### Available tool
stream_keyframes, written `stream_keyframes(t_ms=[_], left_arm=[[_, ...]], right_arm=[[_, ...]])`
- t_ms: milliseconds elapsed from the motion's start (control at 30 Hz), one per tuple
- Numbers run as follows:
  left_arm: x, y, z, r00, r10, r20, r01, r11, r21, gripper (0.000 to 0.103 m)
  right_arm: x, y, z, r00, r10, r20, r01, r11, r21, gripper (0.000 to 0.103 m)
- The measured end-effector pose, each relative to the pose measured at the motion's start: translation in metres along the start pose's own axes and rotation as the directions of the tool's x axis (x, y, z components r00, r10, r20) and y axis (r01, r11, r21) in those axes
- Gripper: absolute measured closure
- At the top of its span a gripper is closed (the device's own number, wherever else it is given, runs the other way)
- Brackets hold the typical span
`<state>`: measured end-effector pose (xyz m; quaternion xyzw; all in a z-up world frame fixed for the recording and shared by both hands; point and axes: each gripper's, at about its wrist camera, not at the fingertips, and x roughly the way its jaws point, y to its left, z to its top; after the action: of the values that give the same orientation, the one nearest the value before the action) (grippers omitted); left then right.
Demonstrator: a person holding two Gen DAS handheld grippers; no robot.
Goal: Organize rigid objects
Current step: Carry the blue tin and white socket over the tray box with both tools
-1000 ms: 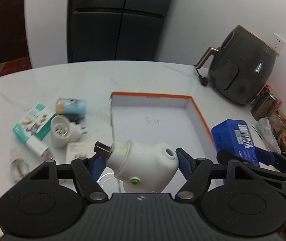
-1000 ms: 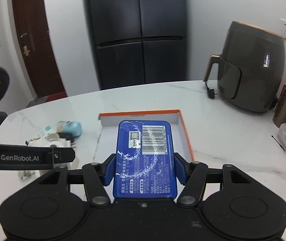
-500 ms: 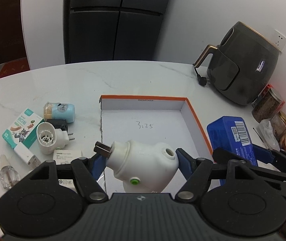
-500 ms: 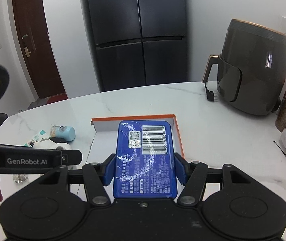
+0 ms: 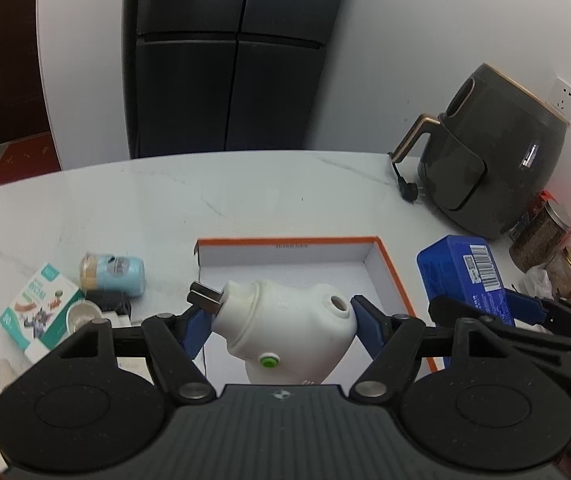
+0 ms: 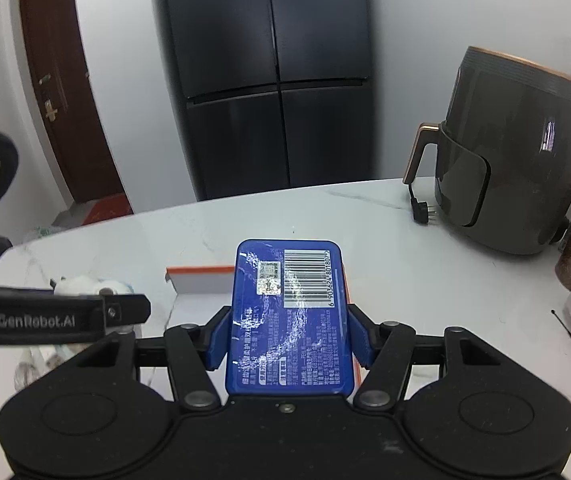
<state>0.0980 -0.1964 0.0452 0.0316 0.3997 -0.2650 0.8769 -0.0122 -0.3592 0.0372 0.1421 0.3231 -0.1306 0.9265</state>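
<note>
White marble table (image 5: 245,200), black fridge (image 5: 225,60) behind.

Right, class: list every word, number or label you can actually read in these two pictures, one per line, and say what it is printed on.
"GenRobot.AI": on the side of the left gripper.
"6 903624 801807", or close to it: beside the barcode on the blue box.
Blue box's small white print: too small to read.
Green and white carton: print too blurred.
Tray rim: tiny print, unreadable.

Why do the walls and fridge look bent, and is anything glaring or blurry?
Left wrist view: the fisheye lens bows the fridge and darkens the corners; the toothpick jar looks soft. Right wrist view: same bending, glare streaks on the blue box, a highlight on the air fryer.
</note>
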Motion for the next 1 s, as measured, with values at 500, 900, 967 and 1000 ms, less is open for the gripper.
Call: stream_keyframes(t_ms=[500, 900, 967, 1000], left_arm=[[0.014, -0.006, 0.019, 0.998, 0.058, -0.005, -0.058, 0.998, -0.012, 0.029], [0.042, 0.003, 0.005, 0.994, 0.077, -0.077, -0.081, 0.996, -0.045, 0.029], [0.047, 0.005, 0.003, 0.993, 0.079, -0.088, -0.084, 0.995, -0.050, 0.029], [0.049, 0.005, 0.003, 0.992, 0.080, -0.093, -0.085, 0.995, -0.053, 0.029]], right_arm=[[0.010, -0.002, 0.049, 0.999, 0.044, -0.007, -0.045, 0.998, -0.039, 0.031], [0.047, 0.001, 0.036, 0.996, 0.034, -0.085, -0.037, 0.999, -0.034, 0.031], [0.053, 0.000, 0.034, 0.995, 0.030, -0.095, -0.034, 0.999, -0.040, 0.031], [0.056, 0.000, 0.033, 0.994, 0.032, -0.100, -0.036, 0.999, -0.038, 0.031]])
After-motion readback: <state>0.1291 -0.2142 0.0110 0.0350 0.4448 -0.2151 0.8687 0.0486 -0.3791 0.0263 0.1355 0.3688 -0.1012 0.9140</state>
